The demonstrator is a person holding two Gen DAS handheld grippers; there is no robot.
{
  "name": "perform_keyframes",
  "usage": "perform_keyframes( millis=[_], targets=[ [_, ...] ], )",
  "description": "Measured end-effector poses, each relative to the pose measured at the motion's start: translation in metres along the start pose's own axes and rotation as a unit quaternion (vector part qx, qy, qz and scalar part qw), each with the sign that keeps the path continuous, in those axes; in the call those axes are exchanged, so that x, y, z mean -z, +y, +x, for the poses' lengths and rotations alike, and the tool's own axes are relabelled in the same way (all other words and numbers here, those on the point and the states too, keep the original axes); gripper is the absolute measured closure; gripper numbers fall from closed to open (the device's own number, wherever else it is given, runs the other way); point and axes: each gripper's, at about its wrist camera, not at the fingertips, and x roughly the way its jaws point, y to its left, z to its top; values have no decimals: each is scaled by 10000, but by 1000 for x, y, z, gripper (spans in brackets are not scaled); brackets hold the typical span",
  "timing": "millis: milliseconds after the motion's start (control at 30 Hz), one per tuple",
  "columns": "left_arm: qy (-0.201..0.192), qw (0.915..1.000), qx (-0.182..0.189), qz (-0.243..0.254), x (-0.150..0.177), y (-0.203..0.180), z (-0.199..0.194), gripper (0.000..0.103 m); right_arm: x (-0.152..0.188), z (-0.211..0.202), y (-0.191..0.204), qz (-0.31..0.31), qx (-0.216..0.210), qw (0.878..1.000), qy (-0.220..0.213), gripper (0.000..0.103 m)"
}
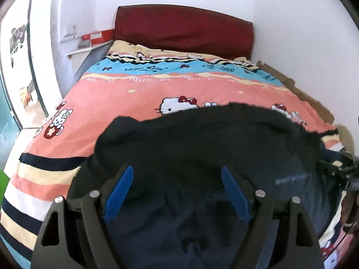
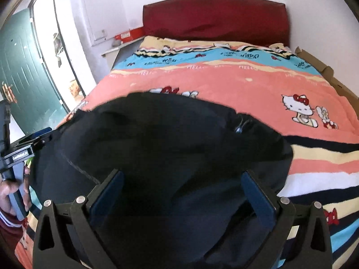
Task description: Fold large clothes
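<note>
While both tools gape over dark garment, left tool, right tool, bedspread reads "HELLO".

I count one dark garment spread on one bed with one cartoon-print cover. One red headboard, one red box on one shelf. I have two grippers, my left and my right.

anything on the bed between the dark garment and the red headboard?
No: only bare bedspread lies between the dark garment and the red headboard. Both wrist views show it.
</note>
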Motion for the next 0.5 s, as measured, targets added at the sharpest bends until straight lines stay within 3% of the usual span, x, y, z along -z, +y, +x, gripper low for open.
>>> perform_keyframes(
  millis=[500],
  targets=[
    [-133,9997,-93,204,23,1,10,23,23,16,-25,290,-40,9995,80,1]
  ],
)
